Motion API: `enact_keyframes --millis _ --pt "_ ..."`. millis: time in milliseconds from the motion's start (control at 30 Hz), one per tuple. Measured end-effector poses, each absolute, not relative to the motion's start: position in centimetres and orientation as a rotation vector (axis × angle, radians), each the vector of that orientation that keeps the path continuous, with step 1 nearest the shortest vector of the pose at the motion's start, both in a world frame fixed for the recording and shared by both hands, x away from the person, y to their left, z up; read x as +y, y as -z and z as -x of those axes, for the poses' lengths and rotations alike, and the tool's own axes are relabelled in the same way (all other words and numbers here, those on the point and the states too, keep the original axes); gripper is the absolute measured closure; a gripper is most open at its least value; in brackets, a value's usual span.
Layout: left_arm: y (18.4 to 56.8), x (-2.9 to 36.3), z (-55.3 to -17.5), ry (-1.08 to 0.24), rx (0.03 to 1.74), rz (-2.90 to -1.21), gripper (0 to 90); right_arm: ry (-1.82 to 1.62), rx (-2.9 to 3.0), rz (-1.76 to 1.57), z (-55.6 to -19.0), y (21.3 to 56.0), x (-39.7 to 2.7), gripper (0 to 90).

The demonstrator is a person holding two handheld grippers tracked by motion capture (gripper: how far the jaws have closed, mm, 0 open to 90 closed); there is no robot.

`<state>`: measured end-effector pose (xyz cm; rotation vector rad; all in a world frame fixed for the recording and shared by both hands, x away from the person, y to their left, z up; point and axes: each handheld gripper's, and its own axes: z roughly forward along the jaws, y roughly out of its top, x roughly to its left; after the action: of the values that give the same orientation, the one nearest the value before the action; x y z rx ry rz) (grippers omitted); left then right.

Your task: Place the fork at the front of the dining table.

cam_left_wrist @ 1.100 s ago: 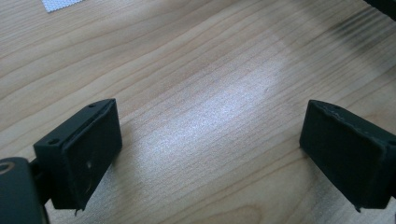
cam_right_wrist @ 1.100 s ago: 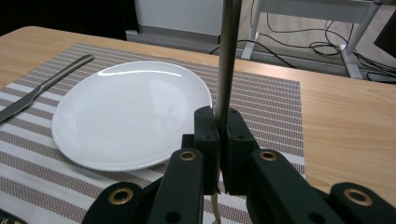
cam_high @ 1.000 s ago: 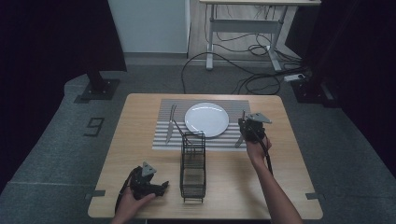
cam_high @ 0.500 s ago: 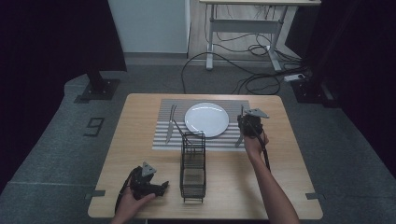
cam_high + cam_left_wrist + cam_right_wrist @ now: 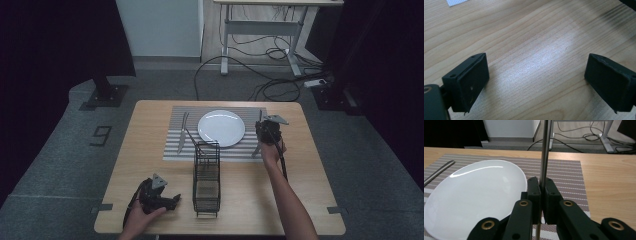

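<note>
Right gripper [image 5: 267,131], having shifted slightly toward the round white plate [image 5: 221,128], is clamping a slim metal utensil handle [image 5: 544,152] for placing beside it; left gripper [image 5: 159,196] is resting wide-jawed.

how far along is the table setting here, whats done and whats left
Looks partly done: the plate sits on the striped placemat, with cutlery laid to its left. In hand: the right gripper is shut on a thin metal utensil, held upright beside the plate's right edge. The left gripper rests open over bare table. Probably left: setting that utensil down; a piece still leans in the wire caddy.
</note>
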<state>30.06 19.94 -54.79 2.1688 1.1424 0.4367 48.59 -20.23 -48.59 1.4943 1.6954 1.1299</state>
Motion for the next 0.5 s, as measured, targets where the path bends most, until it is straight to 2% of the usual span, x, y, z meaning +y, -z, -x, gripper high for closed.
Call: enact_keyframes --millis 500 --pt "54.8 19.9 -30.1 -0.437 1.143 -2.169 5.4 -1.068 1.745 -1.508 -50.7 49.1 -19.2 85.4"
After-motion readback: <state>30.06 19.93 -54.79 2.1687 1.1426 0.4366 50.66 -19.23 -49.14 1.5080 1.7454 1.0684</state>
